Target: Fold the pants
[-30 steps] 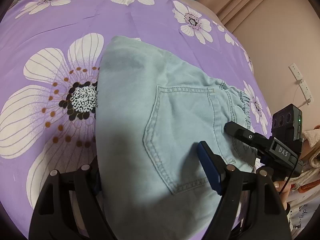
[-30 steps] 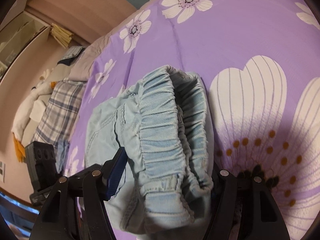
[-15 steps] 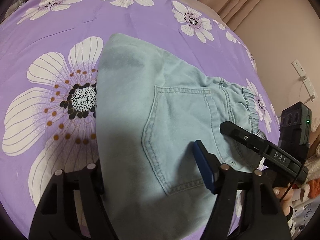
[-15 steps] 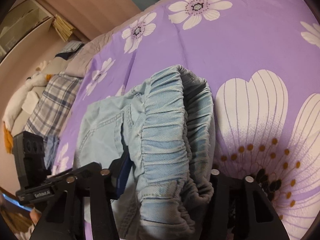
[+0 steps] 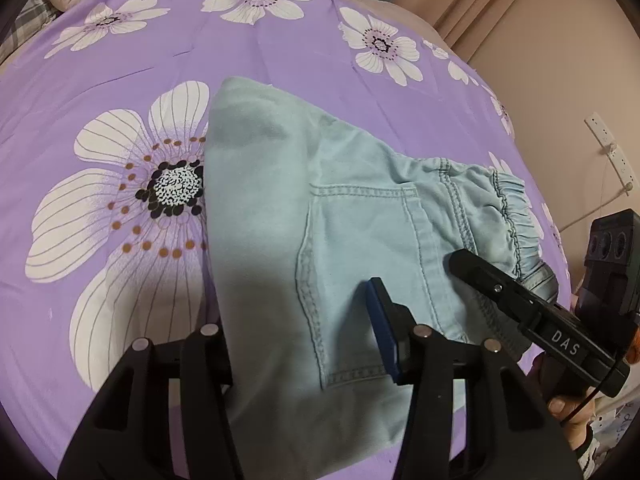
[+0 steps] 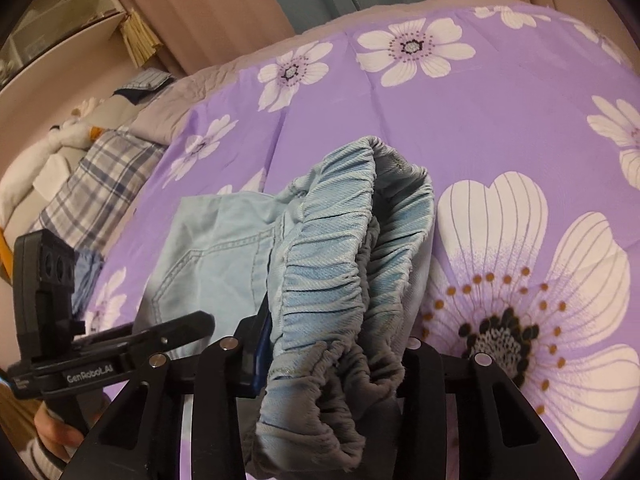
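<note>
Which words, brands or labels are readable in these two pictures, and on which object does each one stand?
"DAS": white letters on the right gripper body, seen from the left wrist view.
"GenRobot.AI": white letters on the left gripper body, seen from the right wrist view.
A smaller white line at that body's far left end is too small to read.
The pants show no text.
</note>
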{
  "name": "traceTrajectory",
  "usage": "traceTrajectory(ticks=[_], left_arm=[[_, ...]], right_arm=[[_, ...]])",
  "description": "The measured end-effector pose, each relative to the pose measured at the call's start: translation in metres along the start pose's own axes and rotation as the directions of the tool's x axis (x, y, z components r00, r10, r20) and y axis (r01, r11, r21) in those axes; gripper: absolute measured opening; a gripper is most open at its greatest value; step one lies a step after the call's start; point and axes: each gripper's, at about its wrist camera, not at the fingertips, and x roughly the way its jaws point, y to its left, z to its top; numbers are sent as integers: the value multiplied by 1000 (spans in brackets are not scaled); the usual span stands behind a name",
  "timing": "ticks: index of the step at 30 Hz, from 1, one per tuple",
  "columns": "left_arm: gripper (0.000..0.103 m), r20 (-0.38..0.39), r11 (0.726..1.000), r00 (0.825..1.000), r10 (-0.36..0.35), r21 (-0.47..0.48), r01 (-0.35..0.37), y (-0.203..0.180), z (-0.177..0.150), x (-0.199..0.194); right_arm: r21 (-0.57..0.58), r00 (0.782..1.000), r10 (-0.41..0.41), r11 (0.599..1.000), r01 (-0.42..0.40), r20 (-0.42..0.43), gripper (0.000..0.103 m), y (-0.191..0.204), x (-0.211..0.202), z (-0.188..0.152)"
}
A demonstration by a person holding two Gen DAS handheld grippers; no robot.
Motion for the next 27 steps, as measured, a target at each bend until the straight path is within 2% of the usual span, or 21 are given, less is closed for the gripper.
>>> traceTrajectory(ticks=[9, 27], left_arm=[[50, 21, 1000, 1000, 19, 10, -19, -5, -15, -19], [50, 98, 999, 994, 48, 11, -50, 0, -40, -70]], right_arm=[[-100, 1000, -14, 995, 16, 26, 40, 30, -15, -5], [-218, 998, 34, 976, -22, 50, 39, 68, -38, -17]])
